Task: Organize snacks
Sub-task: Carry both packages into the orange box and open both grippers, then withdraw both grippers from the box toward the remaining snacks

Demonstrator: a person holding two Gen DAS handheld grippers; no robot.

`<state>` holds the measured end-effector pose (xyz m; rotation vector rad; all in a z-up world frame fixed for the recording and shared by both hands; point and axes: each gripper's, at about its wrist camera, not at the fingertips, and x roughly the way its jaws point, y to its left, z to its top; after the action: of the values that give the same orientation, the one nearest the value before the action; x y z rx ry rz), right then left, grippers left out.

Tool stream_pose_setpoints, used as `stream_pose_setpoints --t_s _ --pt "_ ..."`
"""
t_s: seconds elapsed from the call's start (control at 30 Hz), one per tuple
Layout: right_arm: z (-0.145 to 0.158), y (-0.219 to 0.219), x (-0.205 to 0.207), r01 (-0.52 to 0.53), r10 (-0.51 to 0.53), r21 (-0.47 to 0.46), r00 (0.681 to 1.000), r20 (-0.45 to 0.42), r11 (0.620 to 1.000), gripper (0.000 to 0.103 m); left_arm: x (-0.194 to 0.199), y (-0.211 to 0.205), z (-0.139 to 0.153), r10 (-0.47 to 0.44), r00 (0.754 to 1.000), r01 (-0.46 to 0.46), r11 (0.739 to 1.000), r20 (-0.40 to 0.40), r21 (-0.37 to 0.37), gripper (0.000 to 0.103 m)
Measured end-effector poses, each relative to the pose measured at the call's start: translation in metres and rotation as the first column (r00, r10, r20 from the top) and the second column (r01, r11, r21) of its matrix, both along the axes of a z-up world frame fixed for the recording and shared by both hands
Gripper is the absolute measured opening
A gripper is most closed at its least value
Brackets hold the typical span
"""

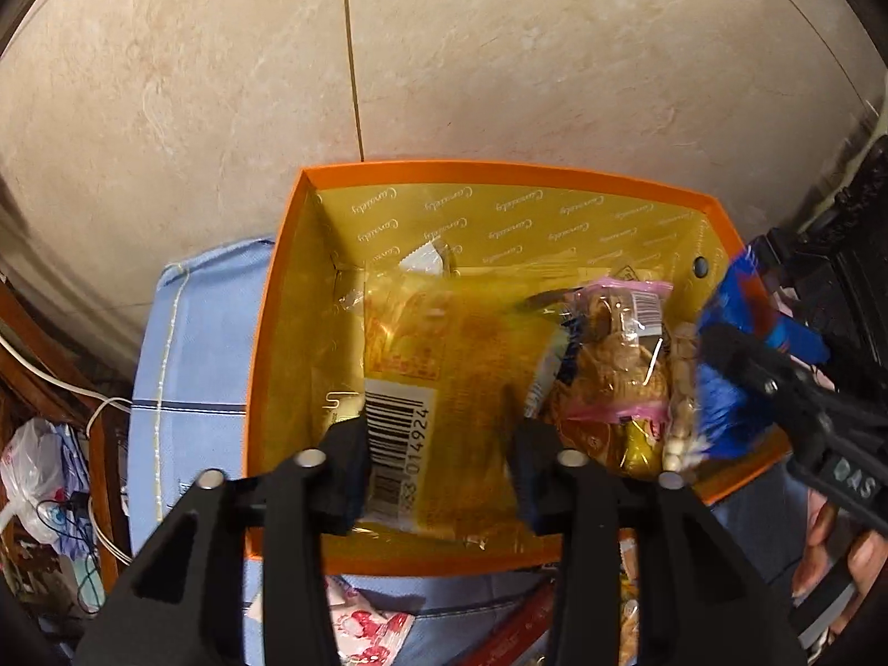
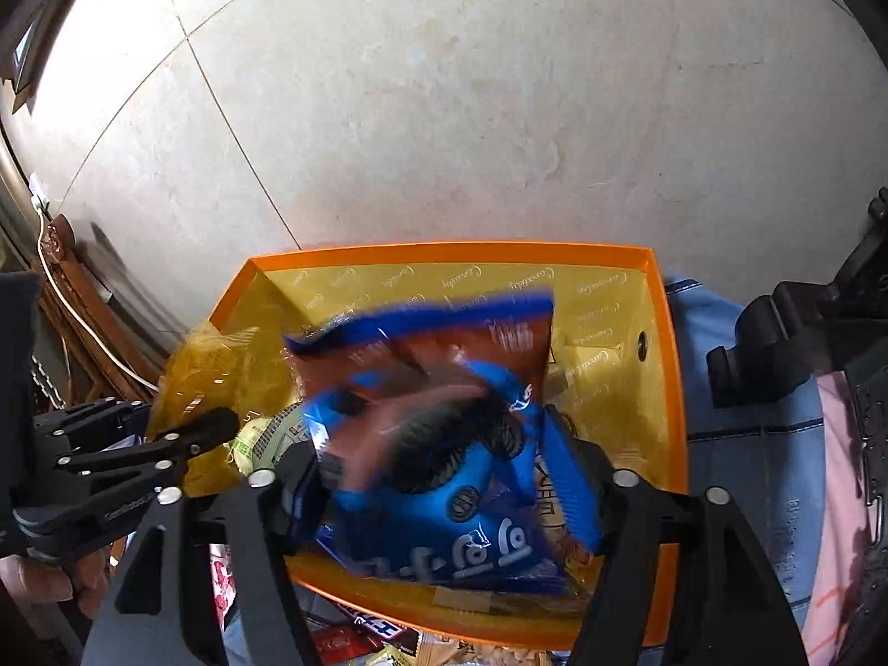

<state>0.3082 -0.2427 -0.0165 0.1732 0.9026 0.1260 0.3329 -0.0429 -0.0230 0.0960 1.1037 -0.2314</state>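
An orange box with a yellow lining stands on blue cloth; it also shows in the right wrist view. My left gripper is shut on a yellow snack packet with a barcode, held over the box's left half. My right gripper is shut on a blue cookie packet, blurred, over the box; it shows at the right in the left wrist view. A clear pink-edged bag of biscuits lies inside the box.
A blue cloth covers the surface under the box. More packets lie in front of the box. Cream floor tiles lie beyond. Wooden furniture and cables crowd the left. Dark carved furniture stands at the right.
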Motion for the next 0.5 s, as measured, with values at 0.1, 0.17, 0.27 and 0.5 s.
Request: stream_pose_setpoints --t_s 0.1,0.17,0.27,0.5 --pt "0.006 -0.005 -0.009 0.022 -0.022 0.013 1.000 0.016 1.000 0.081 -0.002 0.002 0.004 0.030 0.999 -0.030 1.000 0.042 0.005 0.096" --pt "0.010 -0.008 -0.018 0.027 -0.028 0.029 0.999 0.021 0.999 0.082 -0.007 0.007 0.011 0.029 0.998 -0.028 0.999 0.051 -0.025 0.096" --pt "0.015 -0.013 -0.038 0.022 -0.023 0.038 0.999 0.032 0.999 0.085 -0.019 0.022 0.023 0.045 0.998 -0.040 0.996 0.052 -0.085 0.096" --pt "0.008 -0.027 -0.092 0.045 -0.044 0.053 0.999 -0.028 0.998 0.085 -0.054 0.065 0.035 0.119 0.993 -0.116 0.986 0.018 -0.121 0.097"
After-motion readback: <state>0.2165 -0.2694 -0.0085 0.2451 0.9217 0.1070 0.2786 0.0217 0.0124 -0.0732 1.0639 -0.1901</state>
